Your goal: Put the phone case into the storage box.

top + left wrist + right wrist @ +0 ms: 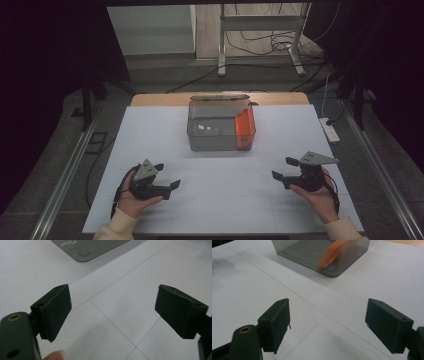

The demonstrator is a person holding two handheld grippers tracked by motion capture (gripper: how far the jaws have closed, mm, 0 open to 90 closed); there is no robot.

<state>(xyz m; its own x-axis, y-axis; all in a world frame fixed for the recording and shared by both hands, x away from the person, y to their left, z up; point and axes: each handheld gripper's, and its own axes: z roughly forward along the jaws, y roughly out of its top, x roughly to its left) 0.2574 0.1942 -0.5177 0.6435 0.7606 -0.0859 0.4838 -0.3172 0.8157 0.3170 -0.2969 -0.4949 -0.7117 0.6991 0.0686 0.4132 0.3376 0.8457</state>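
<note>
A clear grey plastic box (215, 134) stands at the far middle of the white table (220, 200), with an orange flat piece (245, 123) leaning inside its right end. The right gripper view has the box (307, 250) and the orange piece (332, 255) ahead. A corner of the box (87, 250) appears in the left gripper view. My left gripper (167, 176) is open near the front left, held in a hand. My right gripper (283, 168) is open near the front right. Nothing sits between either pair of jaws.
A white power strip (330, 130) lies off the table's right edge. A metal stand (260, 40) and cables sit on the floor behind. A wooden strip (160, 99) borders the table's far edge.
</note>
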